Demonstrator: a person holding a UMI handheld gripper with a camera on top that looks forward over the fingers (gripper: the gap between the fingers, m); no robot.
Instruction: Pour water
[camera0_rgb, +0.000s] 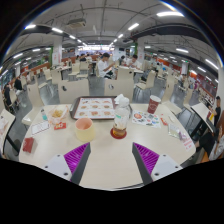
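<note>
Two fingers of the gripper (112, 158) sit low over a pale, smooth table (108, 168), spread wide with nothing between them, so the claw is released. Each finger carries a magenta pad (74, 156) with a ribbed, striped texture; the finger bodies look like white plastic wedges.

Just ahead of the fingers, roughly on the centre line, stands a bottle (120, 117): clear, upright, slim, with a whitish top and an orange-brown base or coaster under it (can't tell which). It's apart from both fingers, not touched.

Left of the bottle is a cup (84, 128), short, round, translucent, yellowish-orange tint. Whether it holds liquid can't be told. Near the bottle but not touching.

Further left: a small box-like container (58, 119) with red and yellow contents, detail too small to read. A red flat item (28, 145) lies at the table's left edge.

Beyond the bottle lies a tray (96, 107), flat, rectangular, pinkish, with a dotted grid pattern on it.

Right of the bottle: a tall dark-red tumbler (153, 104), cylindrical, upright, well apart from the bottle. Between them a few small flat colourful pieces (146, 119) on the tabletop.

Background is an open hall with rows of similar desks, beige partitions, strip ceiling lights. One person (104, 66) stands at a desk beyond the tray.
</note>
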